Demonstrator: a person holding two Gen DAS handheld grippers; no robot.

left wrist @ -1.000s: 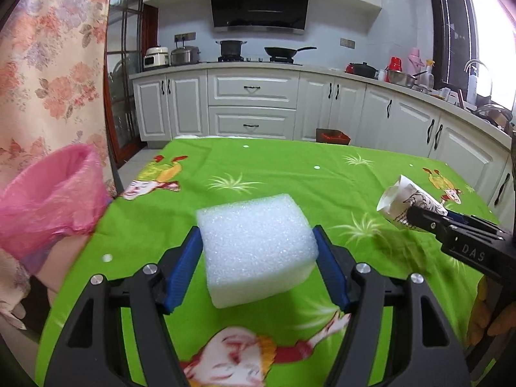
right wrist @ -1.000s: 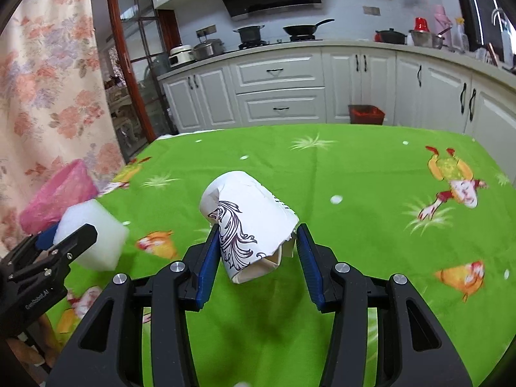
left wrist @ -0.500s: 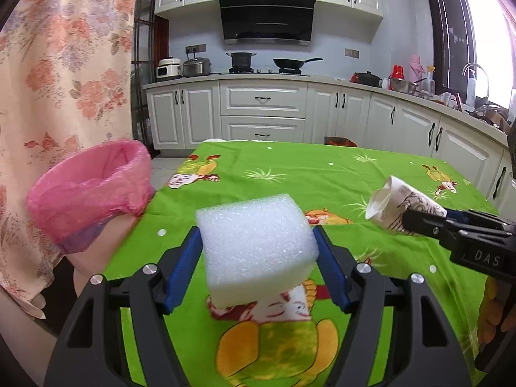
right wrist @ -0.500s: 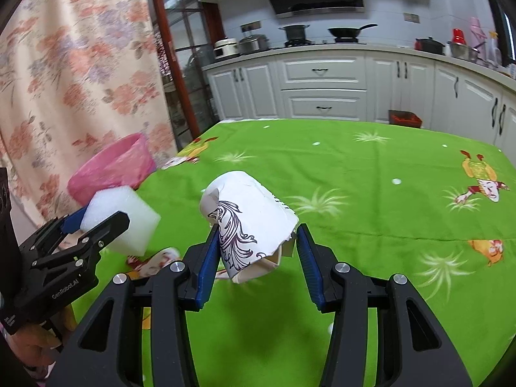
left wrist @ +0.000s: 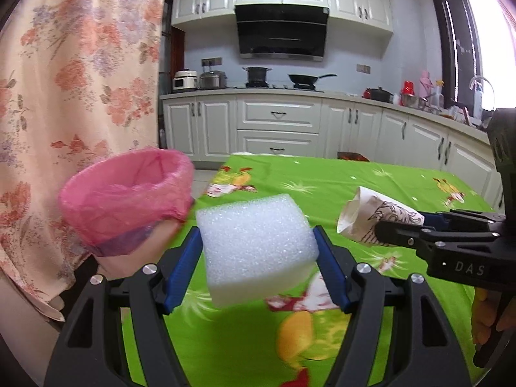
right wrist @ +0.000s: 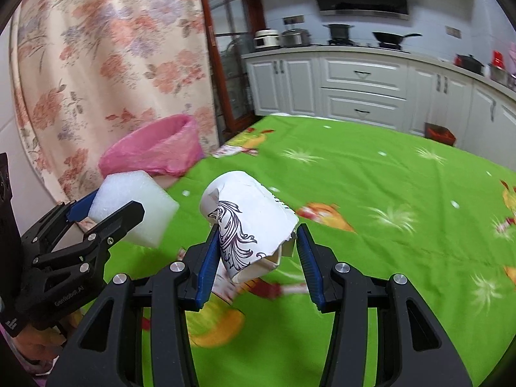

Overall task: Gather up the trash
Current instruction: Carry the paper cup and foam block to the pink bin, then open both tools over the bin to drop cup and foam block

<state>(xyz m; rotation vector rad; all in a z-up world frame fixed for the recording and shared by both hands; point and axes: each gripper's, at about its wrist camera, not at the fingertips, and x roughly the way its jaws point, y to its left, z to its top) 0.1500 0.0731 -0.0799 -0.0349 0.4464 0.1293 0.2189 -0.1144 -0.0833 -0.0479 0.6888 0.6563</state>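
Now my left fingers (left wrist: 258,251) clamp a white foam block (left wrist: 254,248) above the green-clothed surface (left wrist: 338,180), just beside a pink-lined bin (left wrist: 129,193) off its edge. My right fingers (right wrist: 254,251) pinch a crumpled paper cup (right wrist: 248,222), held aloft alongside.

In front of me is a table with a bright green tablecloth (left wrist: 322,187) that has cartoon figures printed on it. On my left hangs a curtain (left wrist: 80,64) with pink flowers. Behind the table I see white kitchen cabinets (left wrist: 277,129) and a black range hood (left wrist: 280,32) above the stove. A black frying pan (left wrist: 304,79) and a pot (left wrist: 257,73) stand on the stove, and a rice cooker (left wrist: 184,79) stands on the counter beside them. A small red box (right wrist: 439,133) is on the floor near the cabinets.
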